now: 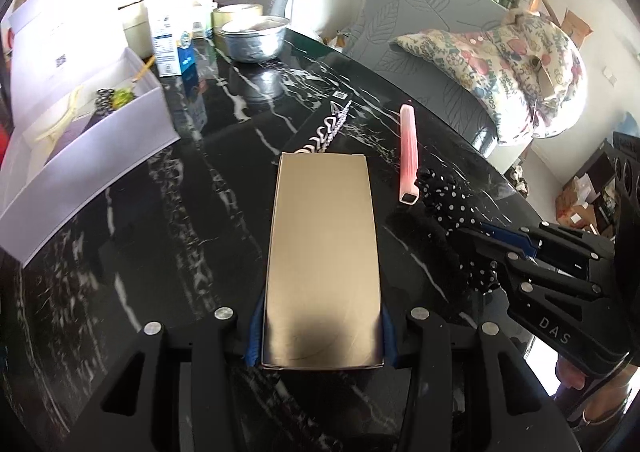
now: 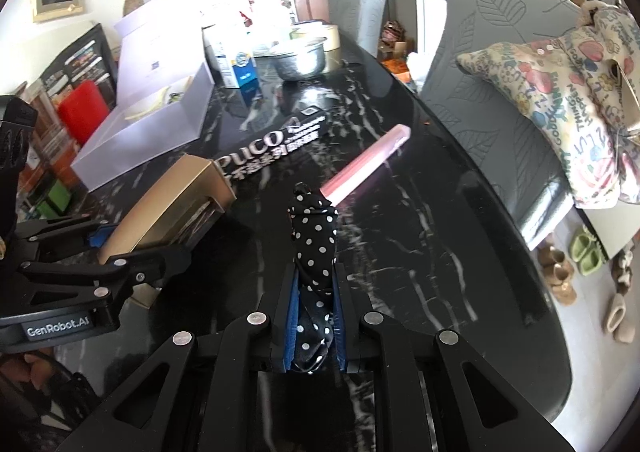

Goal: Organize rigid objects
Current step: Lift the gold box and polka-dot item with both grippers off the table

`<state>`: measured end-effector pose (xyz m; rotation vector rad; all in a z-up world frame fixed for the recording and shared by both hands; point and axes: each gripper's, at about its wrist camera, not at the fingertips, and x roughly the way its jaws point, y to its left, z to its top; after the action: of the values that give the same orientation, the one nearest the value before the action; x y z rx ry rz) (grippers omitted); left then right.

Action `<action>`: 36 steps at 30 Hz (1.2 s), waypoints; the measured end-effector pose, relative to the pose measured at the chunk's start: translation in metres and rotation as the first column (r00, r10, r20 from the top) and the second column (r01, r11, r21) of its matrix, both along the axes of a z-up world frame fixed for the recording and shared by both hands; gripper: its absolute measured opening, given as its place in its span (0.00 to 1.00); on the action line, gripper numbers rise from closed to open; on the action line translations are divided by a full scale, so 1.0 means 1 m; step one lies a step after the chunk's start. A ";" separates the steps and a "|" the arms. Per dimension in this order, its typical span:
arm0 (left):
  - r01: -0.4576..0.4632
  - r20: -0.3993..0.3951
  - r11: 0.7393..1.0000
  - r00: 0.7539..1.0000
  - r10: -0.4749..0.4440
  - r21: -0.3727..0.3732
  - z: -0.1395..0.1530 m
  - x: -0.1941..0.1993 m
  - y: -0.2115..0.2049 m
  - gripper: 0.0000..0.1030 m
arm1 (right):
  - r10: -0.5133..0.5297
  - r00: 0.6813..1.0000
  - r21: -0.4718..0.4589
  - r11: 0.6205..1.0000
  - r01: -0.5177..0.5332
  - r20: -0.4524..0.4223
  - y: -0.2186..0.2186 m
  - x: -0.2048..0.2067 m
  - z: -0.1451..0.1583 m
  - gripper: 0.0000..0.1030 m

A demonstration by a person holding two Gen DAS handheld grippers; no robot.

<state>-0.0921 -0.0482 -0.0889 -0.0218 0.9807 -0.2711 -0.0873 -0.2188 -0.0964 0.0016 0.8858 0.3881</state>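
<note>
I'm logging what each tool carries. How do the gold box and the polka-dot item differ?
The gold box is a plain, flat-sided, shiny rectangle; the polka-dot item is black with white dots and looks narrow and irregular. The box fills a wide gap in the left tool; the dotted item sits in a narrow gap in the right tool. Both are gripped above the black marble table.

Gold box base behind tongs

— How is the scene lit?
— Strong daylight is cast from the far side; the white box is blown out and glare is thrown across the glossy table.
— And sharpness?
— Edges are bent and vignetted; distant clutter is softened.
</note>
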 end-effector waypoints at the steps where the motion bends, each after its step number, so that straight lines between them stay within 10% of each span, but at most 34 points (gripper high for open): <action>1: -0.008 0.004 1.000 1.000 0.008 -0.003 0.001 -0.003 0.003 0.43 | 0.004 1.000 0.004 1.000 -0.004 0.002 0.002 -0.003 0.000 0.15; 36: -0.338 0.090 0.941 0.937 0.337 0.000 0.029 -0.081 0.117 0.43 | 0.355 0.933 0.054 0.932 -0.358 0.065 0.119 -0.048 0.034 0.15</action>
<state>-0.1734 0.0687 -0.0595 -0.1621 0.8735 0.0517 -0.1349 -0.0997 -0.0622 -0.1116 0.8194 0.7542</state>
